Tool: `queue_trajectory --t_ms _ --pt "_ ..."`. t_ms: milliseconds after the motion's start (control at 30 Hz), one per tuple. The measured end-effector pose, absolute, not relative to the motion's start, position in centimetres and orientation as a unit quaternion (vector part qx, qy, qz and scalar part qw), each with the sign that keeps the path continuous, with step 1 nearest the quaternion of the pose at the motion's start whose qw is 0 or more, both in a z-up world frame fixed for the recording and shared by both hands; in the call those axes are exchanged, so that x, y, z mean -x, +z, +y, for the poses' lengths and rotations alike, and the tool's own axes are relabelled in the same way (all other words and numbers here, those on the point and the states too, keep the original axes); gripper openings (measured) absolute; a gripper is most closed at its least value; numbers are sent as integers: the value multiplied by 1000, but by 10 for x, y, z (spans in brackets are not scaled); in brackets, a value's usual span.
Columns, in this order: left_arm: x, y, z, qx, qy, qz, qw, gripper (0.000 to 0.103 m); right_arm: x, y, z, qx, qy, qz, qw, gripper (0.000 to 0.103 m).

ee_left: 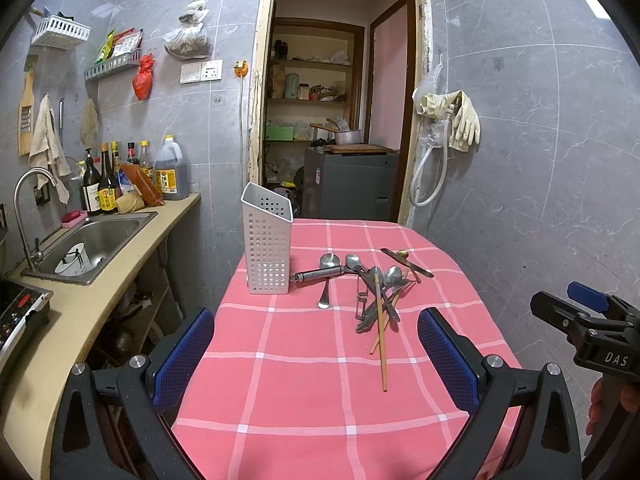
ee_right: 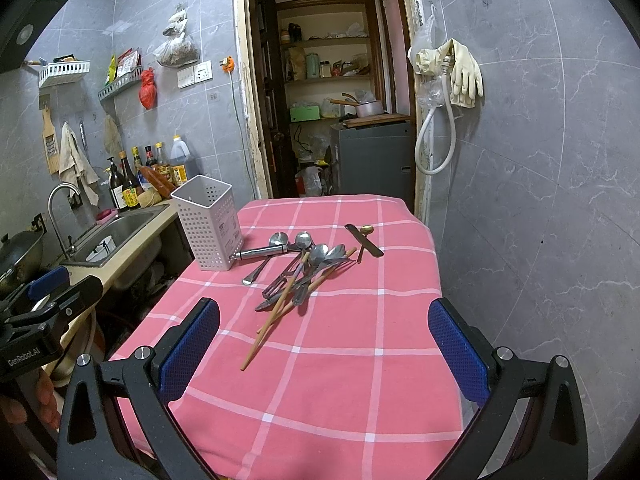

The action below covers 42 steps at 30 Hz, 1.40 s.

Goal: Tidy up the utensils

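Observation:
A white perforated utensil holder (ee_left: 266,244) (ee_right: 209,224) stands upright at the far left of the pink checked tablecloth (ee_left: 304,380) (ee_right: 340,360). To its right lies a loose pile of metal spoons (ee_left: 372,280) (ee_right: 316,258), with wooden chopsticks (ee_left: 382,344) (ee_right: 276,318) pointing toward me. A steel-handled tool (ee_left: 320,273) (ee_right: 260,253) lies beside the holder. A small gold spoon on a dark strip (ee_left: 406,261) (ee_right: 364,238) lies farther right. My left gripper (ee_left: 316,356) and right gripper (ee_right: 324,352) hover open over the near cloth, both holding nothing.
A counter with a steel sink (ee_left: 94,246) (ee_right: 120,228), tap and several sauce bottles (ee_left: 104,184) runs along the left. An open doorway with shelves (ee_left: 320,100) lies behind the table. Rubber gloves (ee_left: 464,120) hang on the right wall. The other gripper (ee_left: 592,328) (ee_right: 44,312) shows at each edge.

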<state>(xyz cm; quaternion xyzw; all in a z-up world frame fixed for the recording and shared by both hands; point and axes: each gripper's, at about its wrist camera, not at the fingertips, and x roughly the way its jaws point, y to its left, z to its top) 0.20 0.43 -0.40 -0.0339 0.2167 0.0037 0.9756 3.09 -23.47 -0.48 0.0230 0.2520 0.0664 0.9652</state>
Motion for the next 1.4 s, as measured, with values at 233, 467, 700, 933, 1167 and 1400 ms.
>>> queue_trajectory --t_ms 233,467,700,933,1167,1400 --pt "1 -5 6 32 1 217 976 103 -32 -5 -234 -23 66 253 965 102" --pt "-2 -7 5 34 2 218 975 103 -32 -5 -234 -23 66 253 965 102" --pt "-5 -8 2 33 3 219 975 103 -32 -5 -234 -23 66 253 965 102" --pt "-5 -8 1 33 4 220 975 103 -33 -6 -234 -24 66 253 965 102" --pt "-7 -11 -2 32 4 221 975 103 -34 -5 -232 -23 66 254 965 102" --pt "-9 -13 -3 33 3 223 974 103 -34 -8 -234 -23 66 256 964 102"
